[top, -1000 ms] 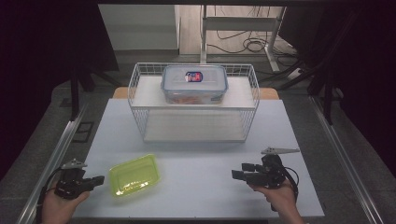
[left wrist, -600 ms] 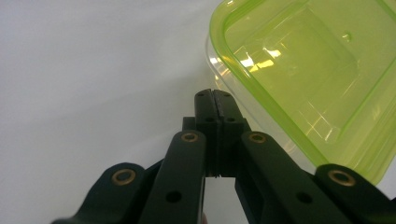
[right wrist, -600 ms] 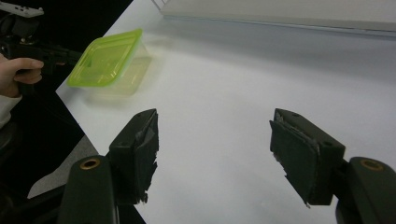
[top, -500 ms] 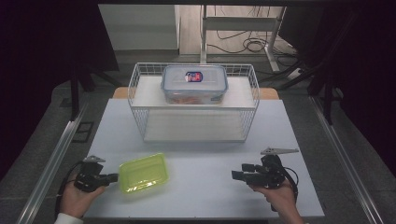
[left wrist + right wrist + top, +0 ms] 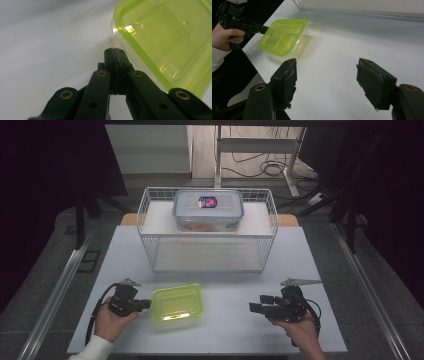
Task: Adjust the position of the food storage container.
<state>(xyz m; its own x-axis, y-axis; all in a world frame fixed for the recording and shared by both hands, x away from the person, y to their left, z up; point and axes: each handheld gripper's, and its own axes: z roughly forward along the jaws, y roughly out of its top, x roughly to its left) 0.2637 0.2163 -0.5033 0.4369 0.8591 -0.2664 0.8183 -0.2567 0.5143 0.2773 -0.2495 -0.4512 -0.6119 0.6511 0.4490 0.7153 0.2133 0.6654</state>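
White table (image 5: 220,320) spans the high view, grey floor around it. Wire basket (image 5: 150,227) sits at the table's far middle, open side facing the person, with a shelf inside. Clear lidded container (image 5: 207,210) rests on that shelf, blue-red label on the lid, something orange inside, too blurred to tell what.

Green container (image 5: 178,302), translucent lime box with lid on, lies on the near-left part of the table, well apart from the basket. In the right gripper view it looks tipped, the side toward the left gripper raised, the far side down on the table (image 5: 284,37).

Left gripper (image 5: 145,305), held in the left hand (image 5: 112,320), points level at the container's left edge. Jaws pressed fully together, nothing between them; closed tips (image 5: 115,53) sit at the container's rim (image 5: 160,32), touching or just beside it, can't tell which.

Right gripper (image 5: 255,306), in the right hand (image 5: 300,332), rests low over the near-right table, well apart from the green container. Its 2 jaws stand wide apart (image 5: 327,77), bare table between them, holding nothing.
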